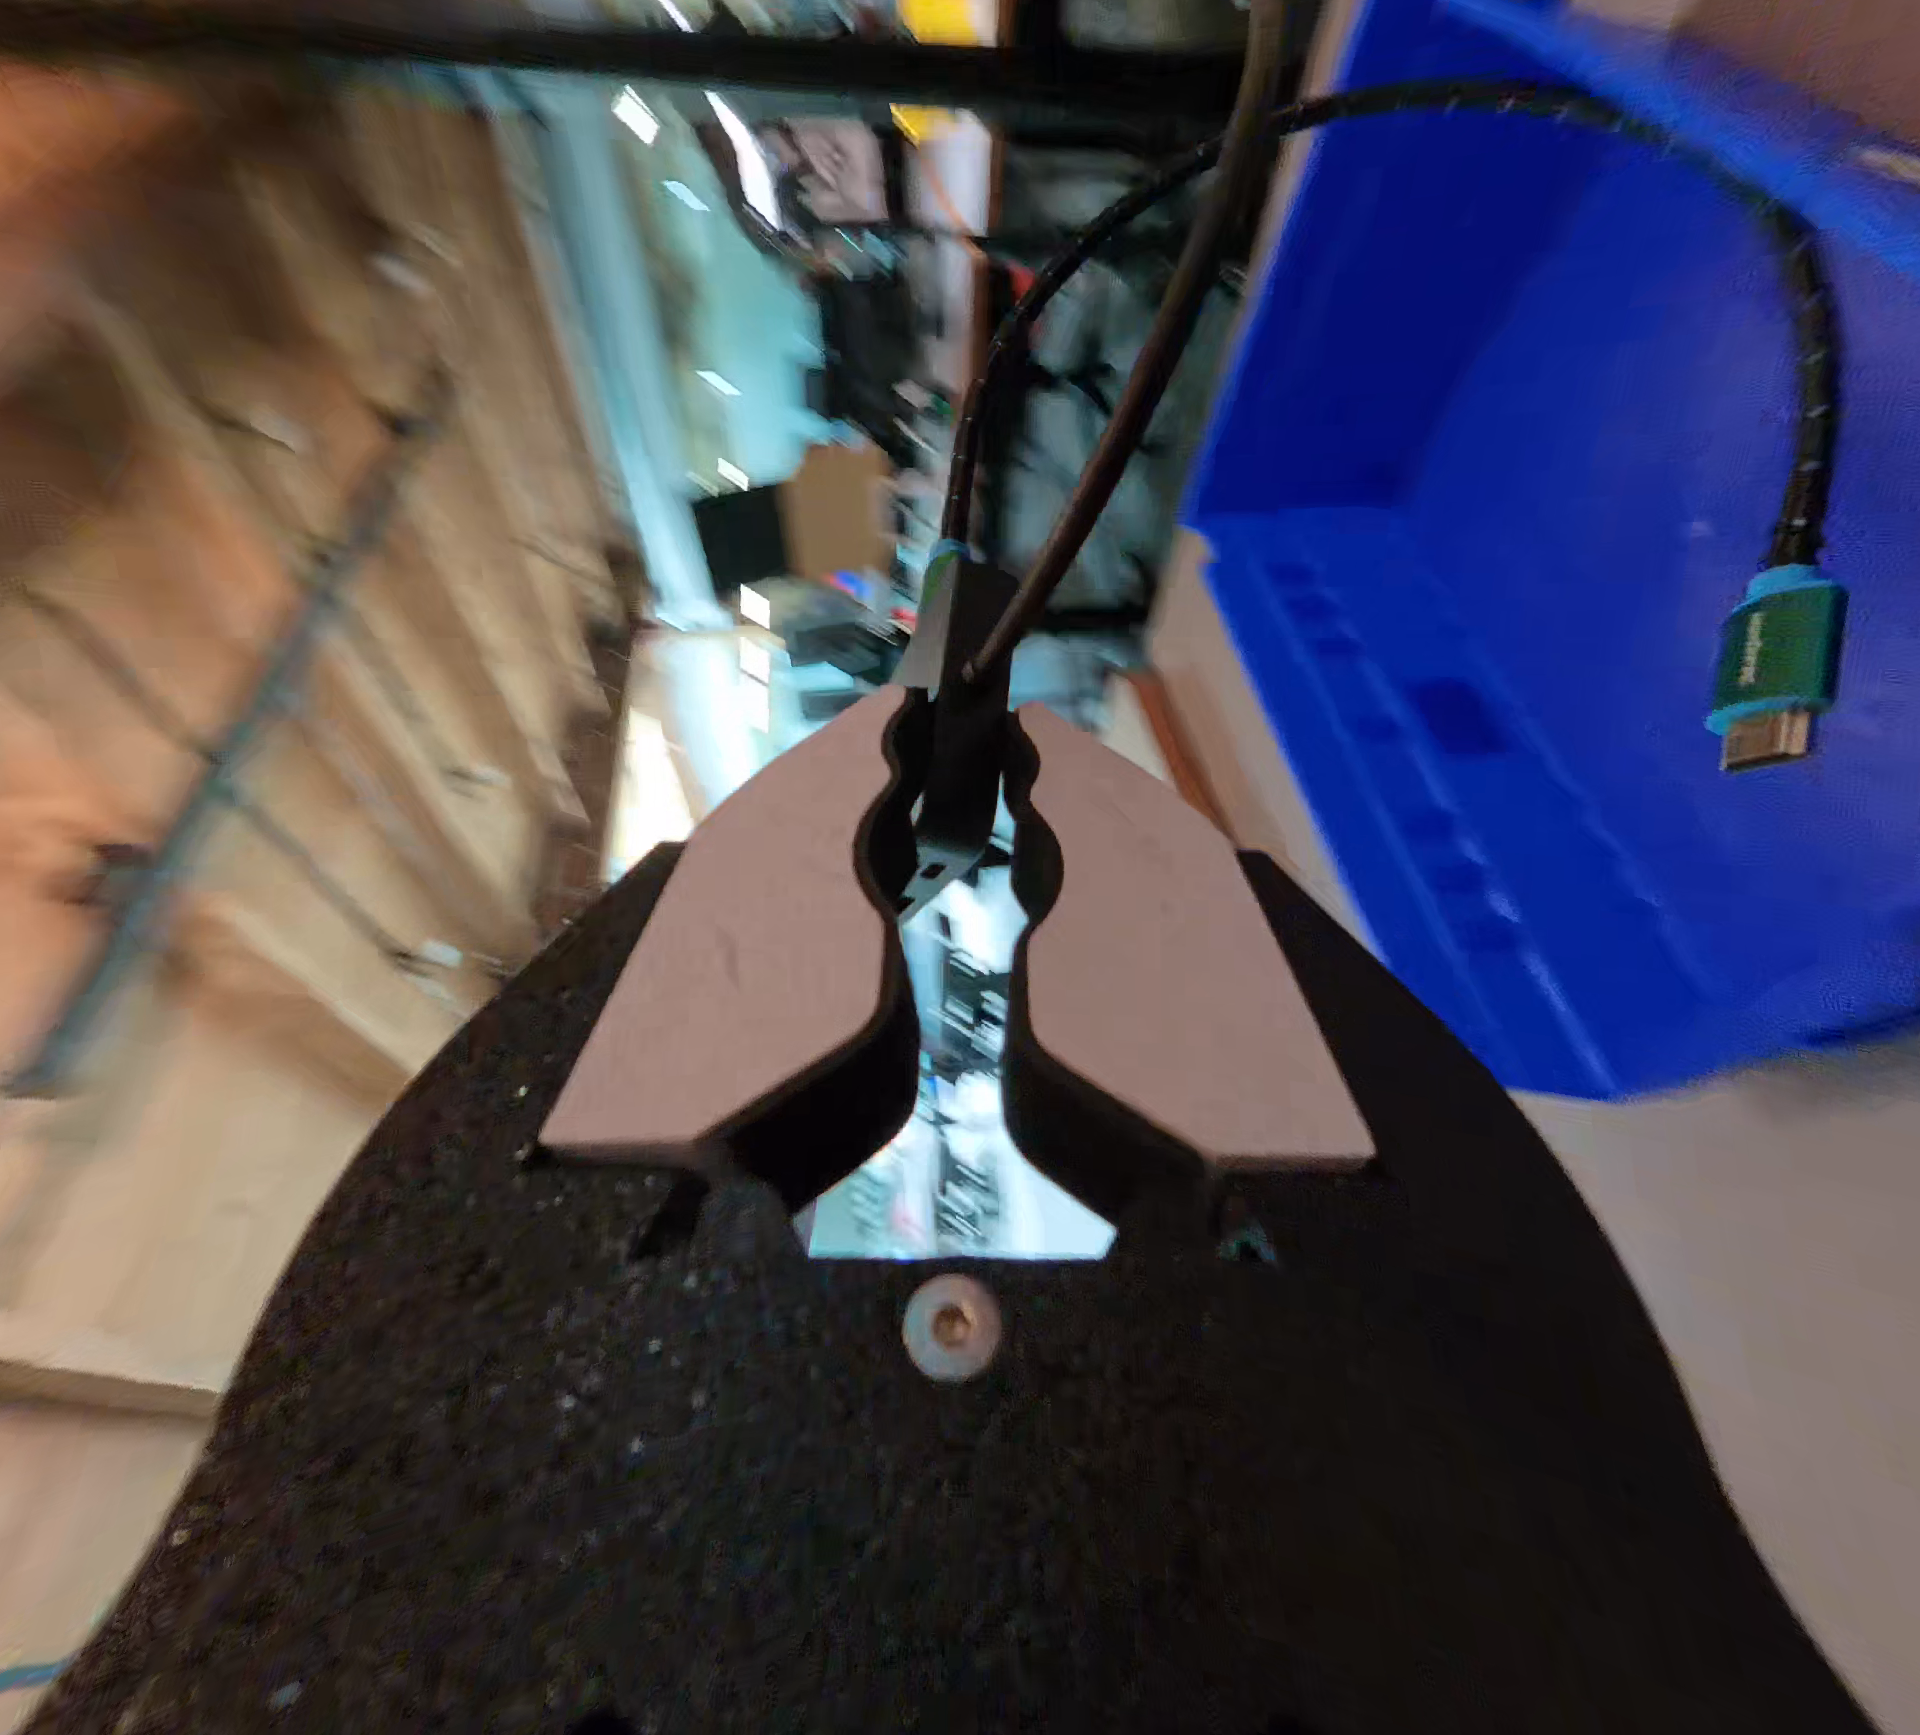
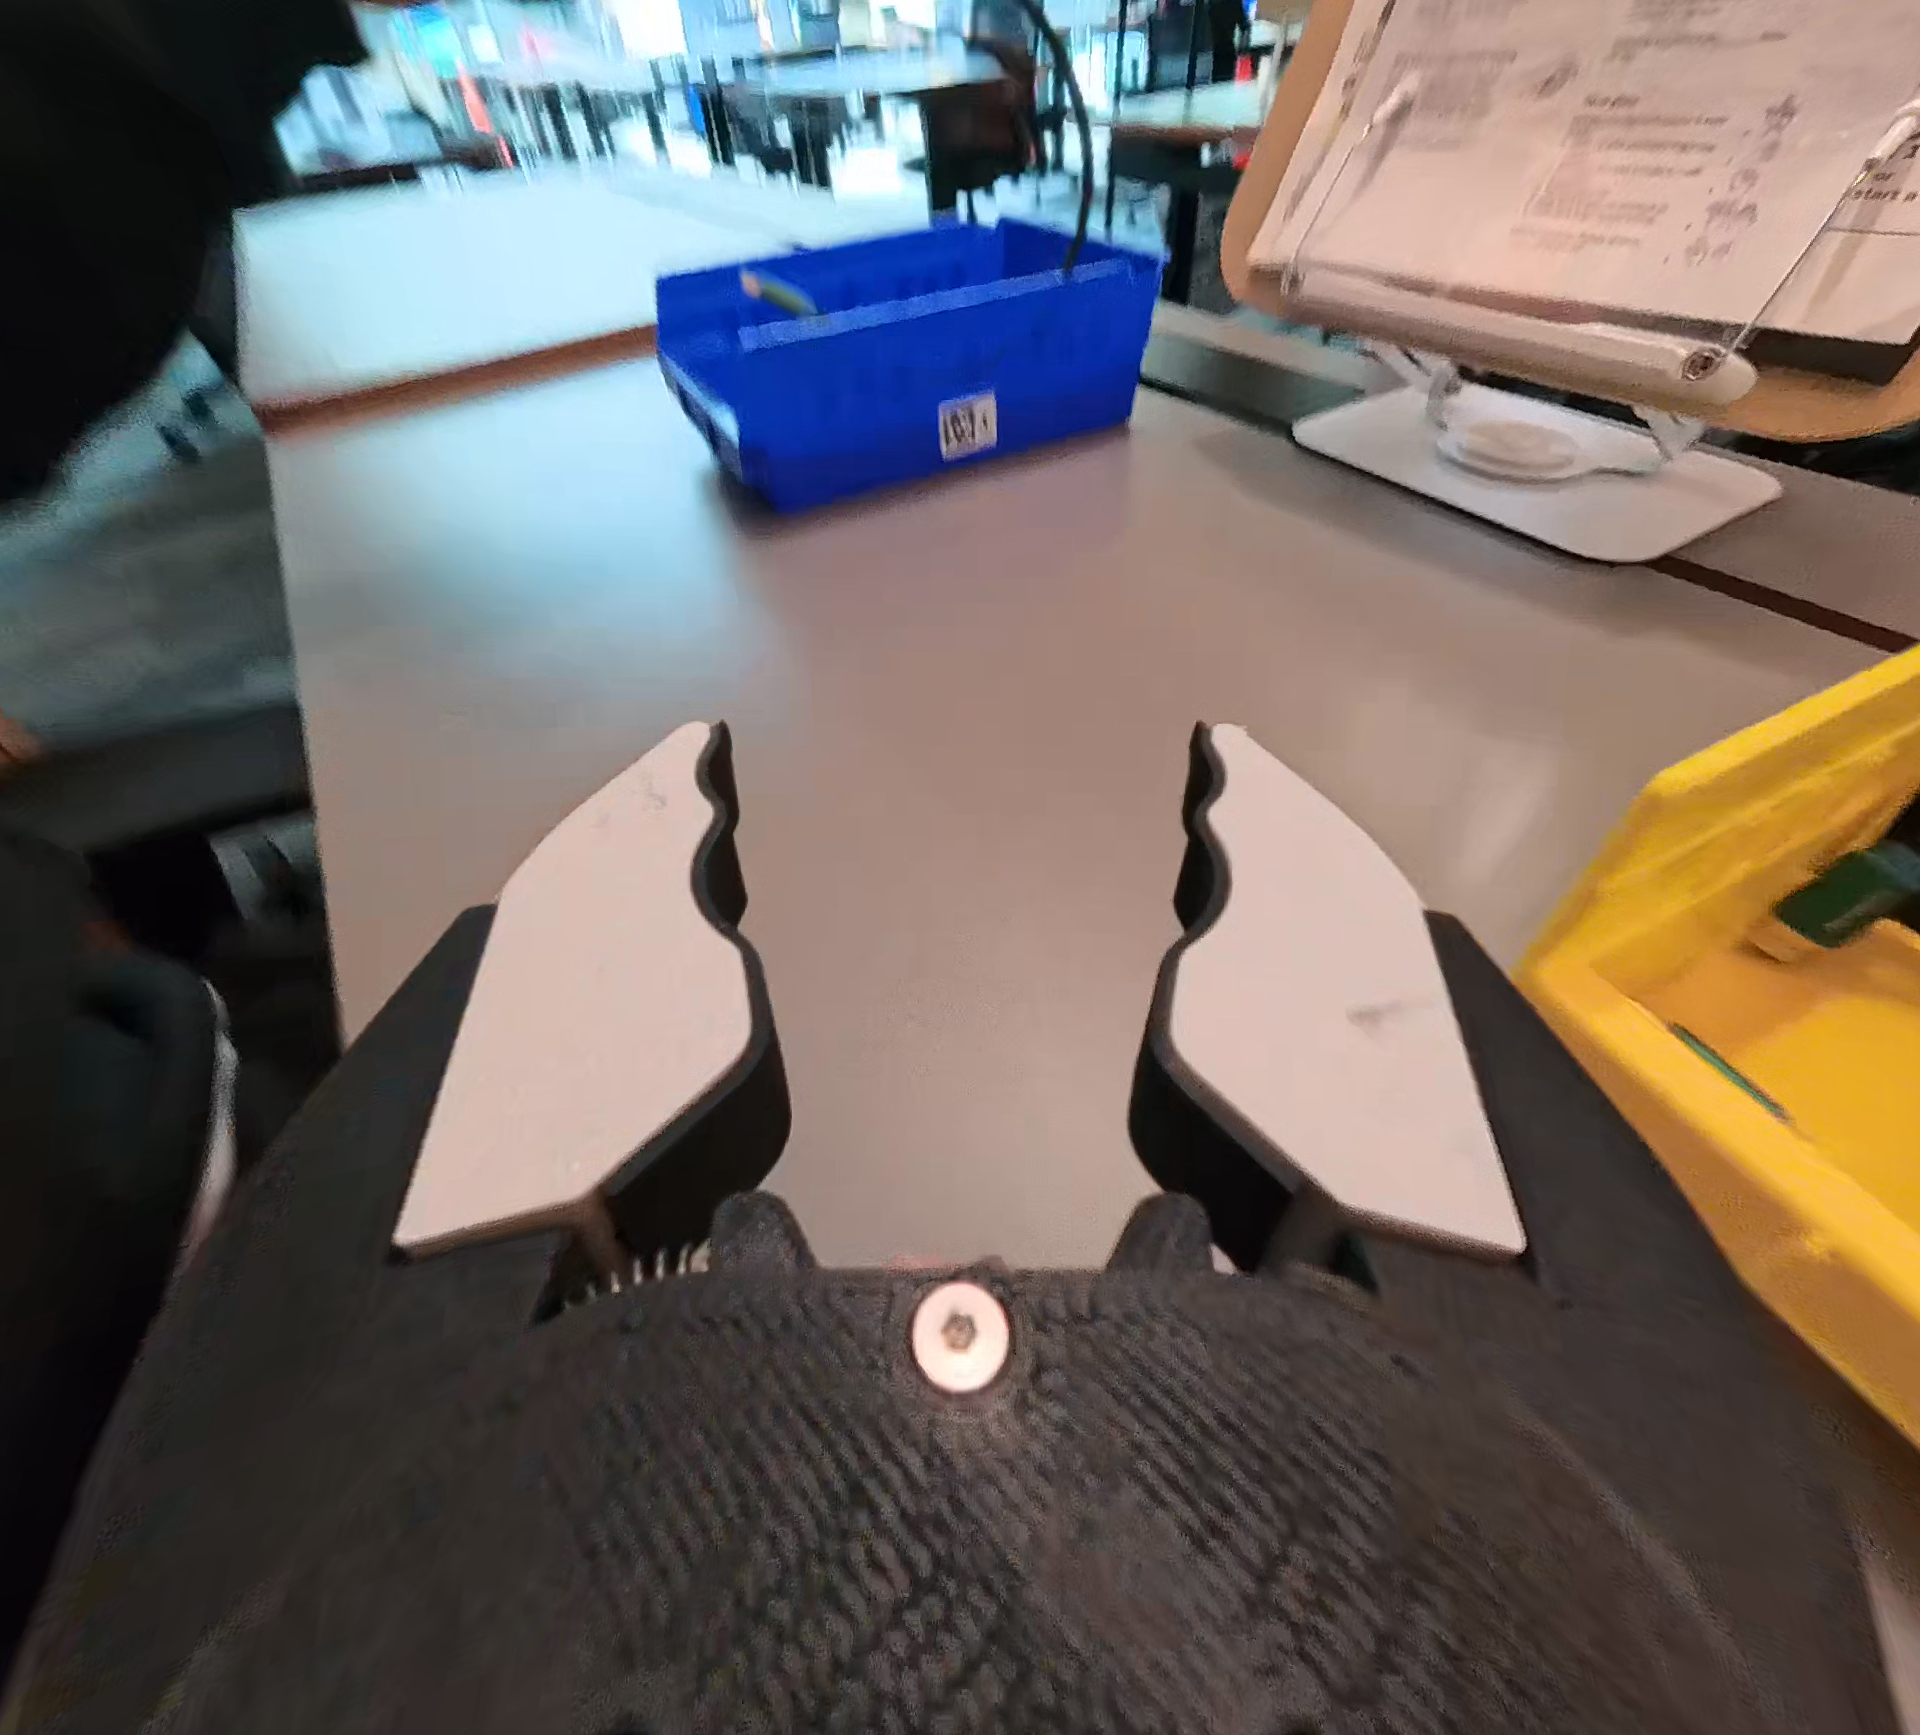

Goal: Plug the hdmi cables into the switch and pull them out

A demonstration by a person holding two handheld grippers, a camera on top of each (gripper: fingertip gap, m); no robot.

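Observation:
In the left wrist view my left gripper is shut on a small black HDMI switch, held up in the air and tilted. A braided black cable runs from the switch, arcs right, and ends in a free green and teal HDMI plug that hangs in front of a blue bin. A second dark cable enters the switch. My right gripper is open and empty low over the grey table. The blue bin stands ahead of it, with a cable arcing down into it.
A yellow bin holding a green object sits at the right gripper's right. A document stand with papers on a white base stands at the far right. A person's dark sleeve fills the upper left. Both views are blurred.

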